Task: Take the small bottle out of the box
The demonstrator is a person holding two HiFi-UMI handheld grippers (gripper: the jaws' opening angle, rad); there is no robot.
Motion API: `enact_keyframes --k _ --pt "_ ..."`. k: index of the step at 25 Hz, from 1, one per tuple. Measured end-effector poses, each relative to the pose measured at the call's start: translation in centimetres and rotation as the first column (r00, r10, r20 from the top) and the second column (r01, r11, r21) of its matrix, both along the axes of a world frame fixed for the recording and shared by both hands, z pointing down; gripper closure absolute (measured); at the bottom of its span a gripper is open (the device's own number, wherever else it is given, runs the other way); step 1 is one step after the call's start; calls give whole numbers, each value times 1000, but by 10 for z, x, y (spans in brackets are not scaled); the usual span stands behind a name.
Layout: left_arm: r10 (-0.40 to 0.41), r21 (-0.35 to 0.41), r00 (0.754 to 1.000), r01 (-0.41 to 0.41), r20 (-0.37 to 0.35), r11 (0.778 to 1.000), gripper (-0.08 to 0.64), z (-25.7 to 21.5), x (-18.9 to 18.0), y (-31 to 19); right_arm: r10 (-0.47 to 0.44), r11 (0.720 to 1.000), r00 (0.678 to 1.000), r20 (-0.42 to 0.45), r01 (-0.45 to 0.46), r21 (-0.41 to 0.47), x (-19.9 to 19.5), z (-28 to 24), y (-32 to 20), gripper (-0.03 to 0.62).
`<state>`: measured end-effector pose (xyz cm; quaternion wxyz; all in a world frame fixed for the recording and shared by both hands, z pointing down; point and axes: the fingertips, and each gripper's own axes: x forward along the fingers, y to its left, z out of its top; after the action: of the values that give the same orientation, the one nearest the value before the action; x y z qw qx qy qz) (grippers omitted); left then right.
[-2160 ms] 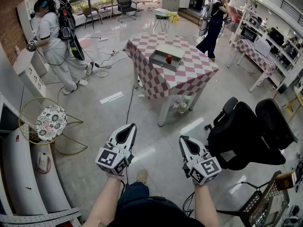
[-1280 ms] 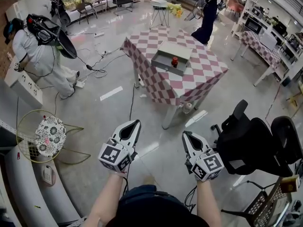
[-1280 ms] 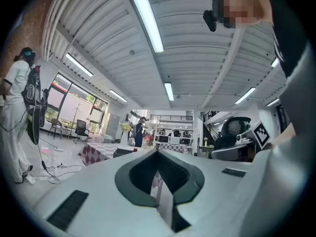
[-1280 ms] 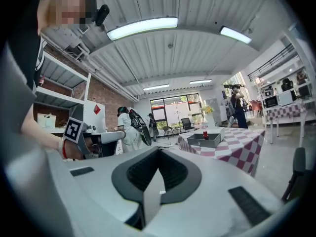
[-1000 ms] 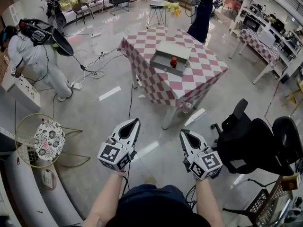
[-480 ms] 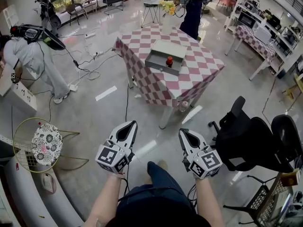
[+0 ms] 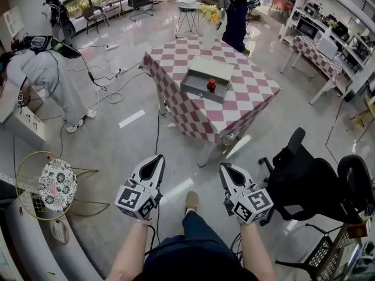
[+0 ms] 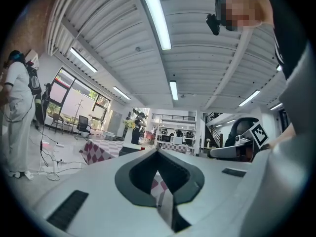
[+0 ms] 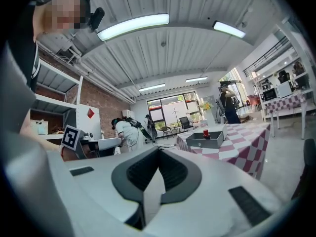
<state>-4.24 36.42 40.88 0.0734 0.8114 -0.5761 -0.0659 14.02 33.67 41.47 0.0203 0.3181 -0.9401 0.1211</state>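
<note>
Approach step: my L claw (image 7: 156, 161) & R claw (image 7: 226, 170) shut, empty; next reach box (image 7: 196, 88) upper centre, open for small bottle (image 7: 211, 85).

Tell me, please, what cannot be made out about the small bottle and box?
- Cap and label of the small bottle: too small, head and right gripper views.
- Inside of the box: hidden by its near wall, right gripper view.
- Left gripper view: no bottle shows; the left gripper covers part of the table.

One small bottle (image 7: 211, 85), one box (image 7: 196, 89), two checkered tables (image 7: 249, 95) (image 7: 312, 49), two hand-held grippers (image 7: 159, 157) (image 7: 224, 167), seemingly three bystanders (image 7: 45, 74) (image 7: 56, 12) (image 7: 235, 9).
</note>
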Motion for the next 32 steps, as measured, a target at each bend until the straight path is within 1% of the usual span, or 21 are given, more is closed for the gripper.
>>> enact_keyframes --k 4,7,13,17,26,29,32 --pt "-26 -9 1000 26 5 1000 548 -4 -11 -21 1 1000 1000 13 -1 5 -9 -2 -25 589" --pt "-21 -3 1000 21 17 1000 548 -3 -15 -38 -4 1000 1000 16 4 9 -15 -3 -46 589" --pt "-32 -2 999 32 8 999 548 -5 -28 -78 -12 1000 1000 6 12 -3 -27 -2 -89 589" --pt "-45 -3 999 45 9 999 548 -6 -35 -103 -9 1000 1000 0 9 3 -34 -3 -120 589" --pt "-56 -12 998 56 16 998 548 -2 -45 -149 25 1000 999 24 -25 0 -38 2 -178 588" --pt "-70 -20 998 70 7 997 548 -4 -50 -166 21 1000 1000 14 -21 7 -41 4 -196 588" --pt "-65 -26 998 66 8 997 548 0 -48 -182 12 1000 1000 8 -12 6 -43 7 -213 588"
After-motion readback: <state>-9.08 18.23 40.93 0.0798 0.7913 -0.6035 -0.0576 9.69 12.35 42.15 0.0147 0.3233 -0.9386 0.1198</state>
